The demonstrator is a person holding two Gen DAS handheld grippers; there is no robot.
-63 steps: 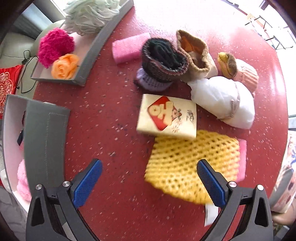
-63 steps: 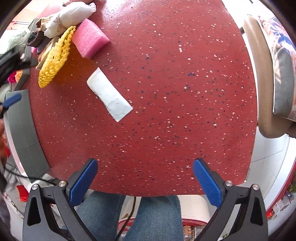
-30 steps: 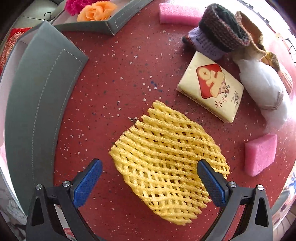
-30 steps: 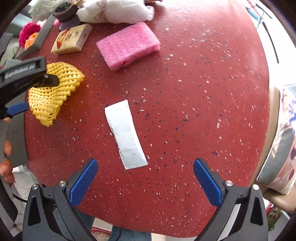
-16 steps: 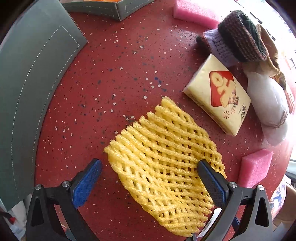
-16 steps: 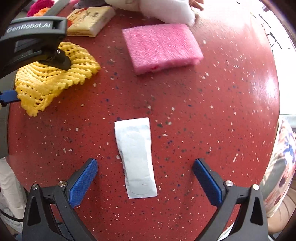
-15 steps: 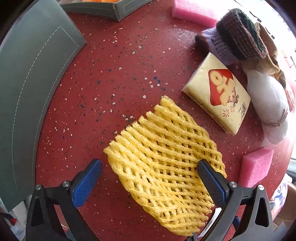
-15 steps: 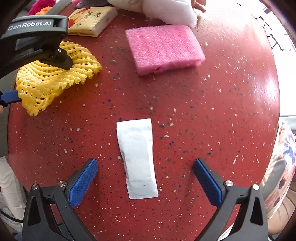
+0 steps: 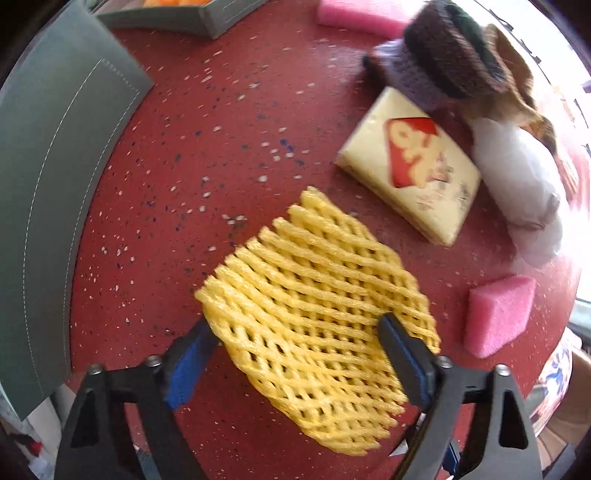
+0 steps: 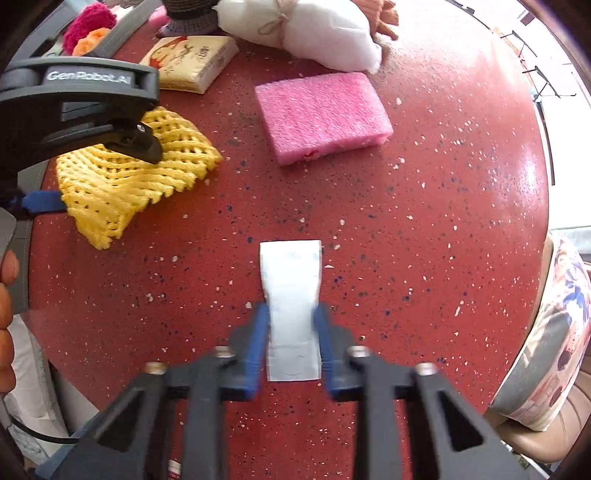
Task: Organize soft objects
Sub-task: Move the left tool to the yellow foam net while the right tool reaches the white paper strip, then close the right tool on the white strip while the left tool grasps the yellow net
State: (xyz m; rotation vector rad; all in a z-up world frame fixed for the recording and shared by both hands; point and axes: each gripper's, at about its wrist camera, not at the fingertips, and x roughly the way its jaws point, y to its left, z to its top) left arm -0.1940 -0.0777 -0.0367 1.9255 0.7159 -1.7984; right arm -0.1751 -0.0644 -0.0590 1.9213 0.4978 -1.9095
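Two hand-held grippers over a round red speckled table [image 10: 424,206]. The left gripper [image 9: 295,354] points down at a yellow foam mesh sleeve [image 9: 317,310], a flattened net of diamond-shaped openings lying near the table's edge. Its jaws have just been closing around the sleeve; the blue pads [image 9: 184,363] now meet its two sides, and in the right wrist view the net is bunched up and humped between them.

The right gripper [image 10: 291,325] has its jaws drawn nearly together on a flat white packet [image 10: 290,280], a narrow rectangular strip lying on the table. The strip is pinched inward at the pads, so that it narrows to a waist there and flares wider at its far end.

Beyond these lie a pink foam block [image 10: 321,114], a cream tissue pack [image 9: 413,173] with a red diamond print, a white stuffed pouch [image 10: 317,33] tied with twine, and knitted pieces [image 9: 443,70]. A grey tray [image 9: 199,18] sits at the far edge, and a grey flap [image 9: 48,177] borders the left side.
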